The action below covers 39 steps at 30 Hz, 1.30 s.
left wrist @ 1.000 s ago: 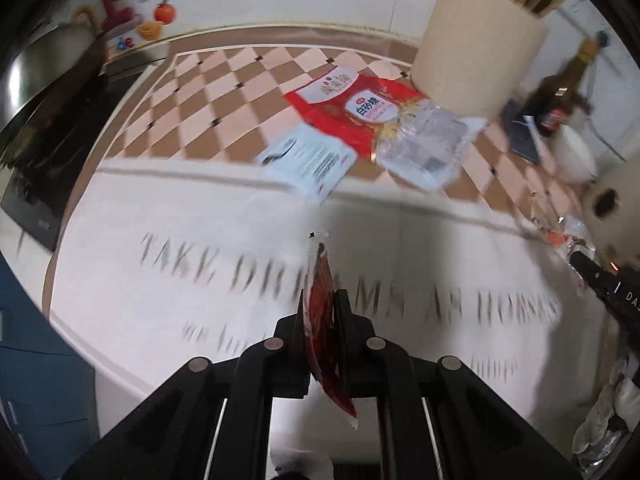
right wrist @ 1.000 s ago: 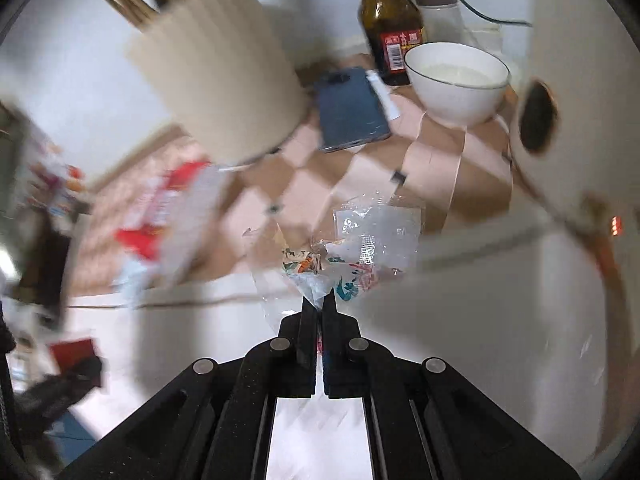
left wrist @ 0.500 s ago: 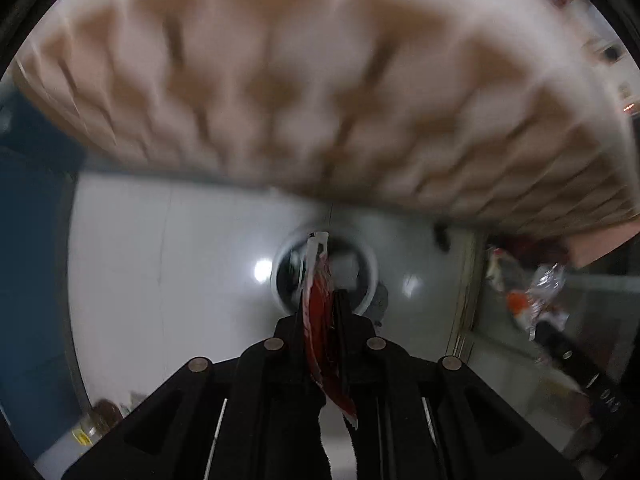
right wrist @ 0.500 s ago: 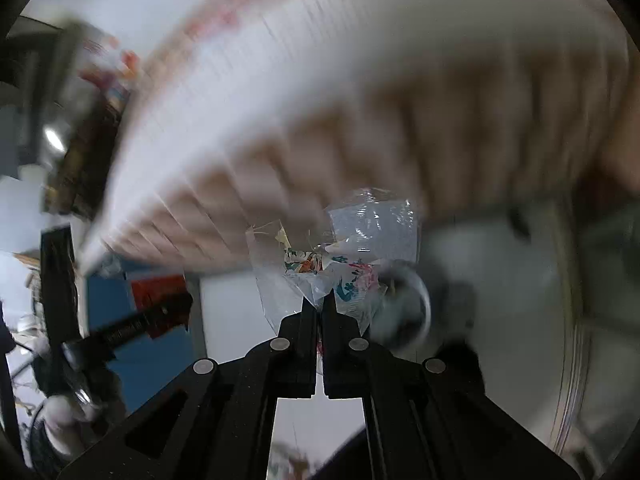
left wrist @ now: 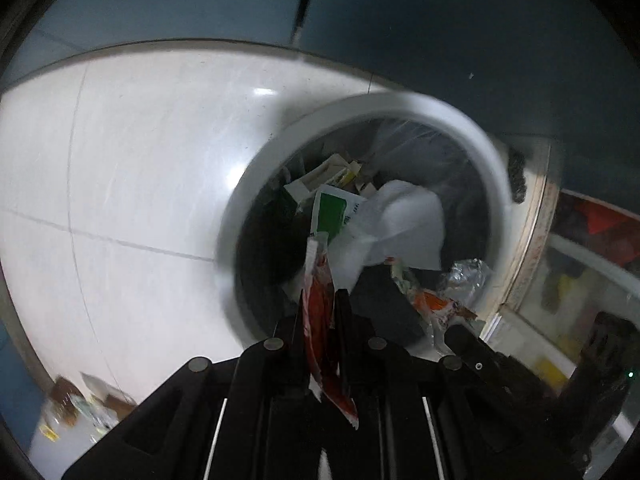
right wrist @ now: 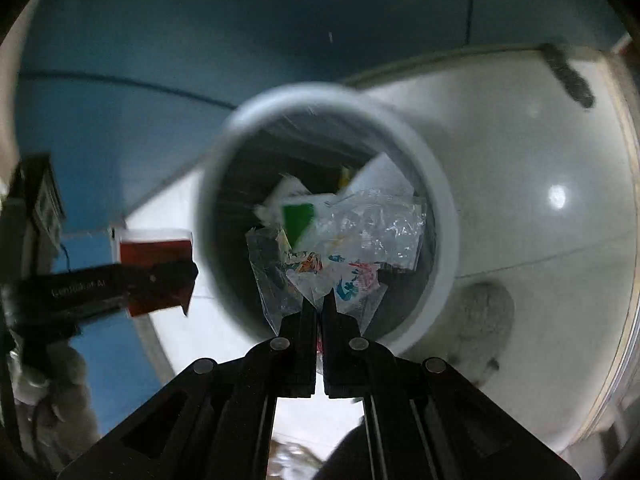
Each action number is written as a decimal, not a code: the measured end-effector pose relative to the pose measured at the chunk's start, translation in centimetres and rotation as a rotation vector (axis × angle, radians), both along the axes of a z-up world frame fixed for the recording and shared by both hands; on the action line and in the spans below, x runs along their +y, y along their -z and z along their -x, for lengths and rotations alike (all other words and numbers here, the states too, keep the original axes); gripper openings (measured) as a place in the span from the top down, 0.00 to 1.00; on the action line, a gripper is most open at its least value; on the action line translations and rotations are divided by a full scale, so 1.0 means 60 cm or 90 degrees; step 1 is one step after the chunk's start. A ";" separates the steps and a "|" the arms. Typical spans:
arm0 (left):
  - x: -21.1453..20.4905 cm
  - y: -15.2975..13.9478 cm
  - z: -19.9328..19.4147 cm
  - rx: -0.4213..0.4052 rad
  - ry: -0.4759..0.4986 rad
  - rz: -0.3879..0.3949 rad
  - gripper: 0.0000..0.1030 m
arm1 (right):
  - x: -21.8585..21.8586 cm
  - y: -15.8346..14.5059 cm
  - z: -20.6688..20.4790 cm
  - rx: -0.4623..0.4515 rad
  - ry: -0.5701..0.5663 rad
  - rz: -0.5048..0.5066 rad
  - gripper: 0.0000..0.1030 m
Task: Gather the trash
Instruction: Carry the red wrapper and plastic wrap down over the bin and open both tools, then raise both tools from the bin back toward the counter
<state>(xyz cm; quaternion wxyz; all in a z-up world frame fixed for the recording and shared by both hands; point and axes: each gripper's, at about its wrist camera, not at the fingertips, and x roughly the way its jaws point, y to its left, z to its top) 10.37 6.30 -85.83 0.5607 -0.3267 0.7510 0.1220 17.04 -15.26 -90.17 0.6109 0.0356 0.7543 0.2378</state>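
While left gripper (left wrist: 320,304) pinches red packet (left wrist: 318,300), right gripper (right wrist: 319,304) clamps clear wrapper (right wrist: 352,248).

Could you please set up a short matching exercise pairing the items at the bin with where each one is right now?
Things:
1. red sachet
2. clear printed wrapper
3. green-and-white packet
4. trash bin

Places:
A. lying inside the bin
B. standing on the pale tiled floor
C. pinched in the right gripper
D. pinched in the left gripper

Pairs: 1-D, 2-C, 3-A, 4-B
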 end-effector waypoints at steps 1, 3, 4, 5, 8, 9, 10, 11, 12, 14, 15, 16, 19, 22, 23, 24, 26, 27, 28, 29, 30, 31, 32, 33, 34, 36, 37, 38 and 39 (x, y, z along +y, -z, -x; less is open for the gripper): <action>-0.004 0.007 -0.001 -0.001 0.005 -0.001 0.92 | 0.005 0.021 0.002 0.000 -0.012 0.002 0.98; -0.008 0.014 0.000 -0.006 0.002 0.000 0.90 | 0.013 0.047 0.005 0.007 -0.031 -0.001 0.98; -0.008 0.013 0.002 -0.011 0.002 -0.002 0.89 | 0.017 0.054 0.006 0.010 -0.035 0.002 0.97; -0.011 0.011 0.000 -0.012 0.005 -0.007 0.85 | 0.015 0.059 0.008 0.012 -0.038 0.008 0.97; -0.011 -0.007 0.003 -0.026 0.008 -0.038 0.14 | 0.028 0.067 0.007 0.017 -0.059 0.019 0.86; -0.008 -0.016 0.005 -0.030 0.007 -0.051 0.04 | 0.033 0.065 0.008 0.017 -0.067 0.023 0.70; -0.002 -0.028 0.008 -0.033 0.006 -0.063 0.04 | 0.037 0.062 0.008 0.016 -0.073 0.025 0.61; 0.002 -0.036 0.011 -0.036 0.005 -0.072 0.04 | 0.039 0.056 0.011 0.011 -0.080 0.031 0.49; 0.006 -0.050 0.015 -0.036 0.003 -0.087 0.04 | 0.040 0.048 0.013 0.006 -0.085 0.033 0.46; 0.014 -0.074 0.025 -0.036 0.011 -0.122 0.04 | 0.038 0.025 0.013 -0.005 -0.095 0.041 0.44; 0.016 -0.082 0.030 -0.036 0.017 -0.139 0.04 | 0.036 0.016 0.014 -0.011 -0.096 0.046 0.35; 0.017 -0.096 0.036 -0.036 0.022 -0.162 0.04 | 0.033 0.005 0.016 -0.018 -0.096 0.050 0.29; 0.019 -0.135 0.058 -0.048 0.034 -0.220 0.04 | 0.024 -0.038 0.019 -0.063 -0.095 0.090 0.14; 0.018 -0.165 0.078 -0.043 0.049 -0.265 0.04 | 0.020 -0.086 0.026 -0.094 -0.094 0.119 0.11; 0.017 -0.179 0.086 -0.043 0.049 -0.274 0.04 | 0.017 -0.104 0.028 -0.106 -0.099 0.131 0.03; 0.015 -0.197 0.093 -0.041 0.049 -0.285 0.04 | 0.016 -0.118 0.031 -0.122 -0.107 0.143 0.00; 0.009 -0.237 0.104 -0.047 0.049 -0.295 0.04 | 0.011 -0.145 0.030 -0.148 -0.121 0.162 0.00; 0.001 -0.259 0.109 -0.045 0.048 -0.302 0.04 | 0.011 -0.166 0.035 -0.160 -0.128 0.173 0.00; -0.006 -0.280 0.112 -0.048 0.052 -0.306 0.04 | 0.012 -0.184 0.037 -0.167 -0.130 0.180 0.00; -0.015 -0.310 0.116 -0.053 0.059 -0.310 0.04 | 0.012 -0.205 0.037 -0.172 -0.130 0.181 0.00; -0.022 -0.329 0.118 -0.058 0.062 -0.311 0.04 | 0.010 -0.239 0.041 -0.182 -0.130 0.185 0.00; -0.029 -0.357 0.120 -0.065 0.059 -0.311 0.04 | 0.010 -0.264 0.043 -0.190 -0.132 0.188 0.00; -0.038 -0.391 0.122 -0.074 0.060 -0.309 0.04 | 0.008 -0.287 0.043 -0.195 -0.133 0.186 0.00; -0.046 -0.411 0.123 -0.081 0.059 -0.310 0.04 | 0.006 -0.330 0.047 -0.205 -0.134 0.183 0.00; -0.054 -0.444 0.124 -0.091 0.061 -0.311 0.04 | 0.003 -0.361 0.050 -0.215 -0.136 0.184 0.00; -0.067 -0.498 0.127 -0.109 0.060 -0.310 0.04 | 0.000 -0.433 0.058 -0.232 -0.137 0.177 0.00; -0.073 -0.532 0.129 -0.121 0.059 -0.310 0.04 | -0.002 -0.457 0.062 -0.238 -0.136 0.177 0.00; -0.078 -0.562 0.131 -0.132 0.060 -0.310 0.04 | -0.004 -0.491 0.067 -0.247 -0.137 0.175 0.00; -0.083 -0.585 0.134 -0.139 0.060 -0.312 0.04 | -0.009 -0.537 0.072 -0.258 -0.138 0.170 0.00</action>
